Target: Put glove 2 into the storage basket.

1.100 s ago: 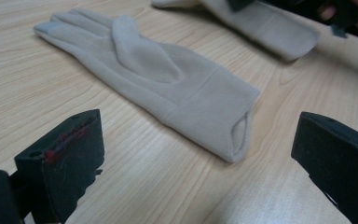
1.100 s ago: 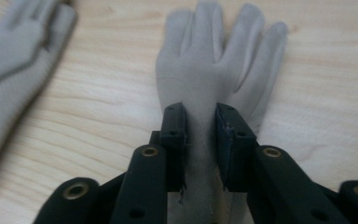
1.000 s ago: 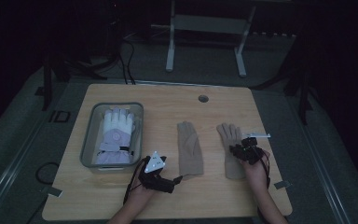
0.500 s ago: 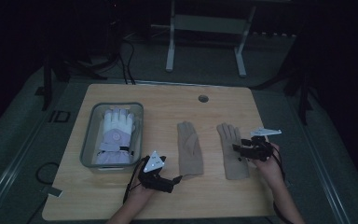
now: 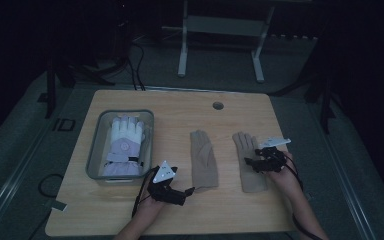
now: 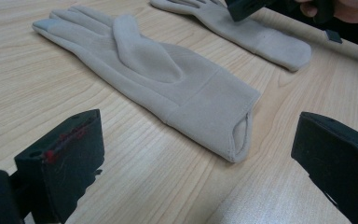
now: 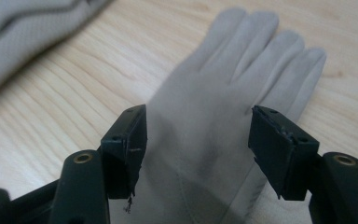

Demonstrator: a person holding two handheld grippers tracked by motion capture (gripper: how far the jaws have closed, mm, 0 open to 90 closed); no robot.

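Since a second ago the right gripper has shifted back over the right beige glove, after drifting off toward its outer edge; the left gripper has stayed put near the front edge.

The wooden surface carries a clear tray at its left holding a white and lavender padded glove; the left beige glove lies flat at the middle, the right one just beside it, apart. The left gripper's jaws are spread wide, aimed at the open cuff of the left beige glove; the right gripper's jaws are spread too, straddling the palm of its glove, holding nothing.

The likely risk, as I judge it: closing on flat thin fabric may pinch just the top layer or skid the glove across the smooth wood.

The room is dark from above, so the jaws there are hard to make out; the padded glove's cuff detail is unclear.
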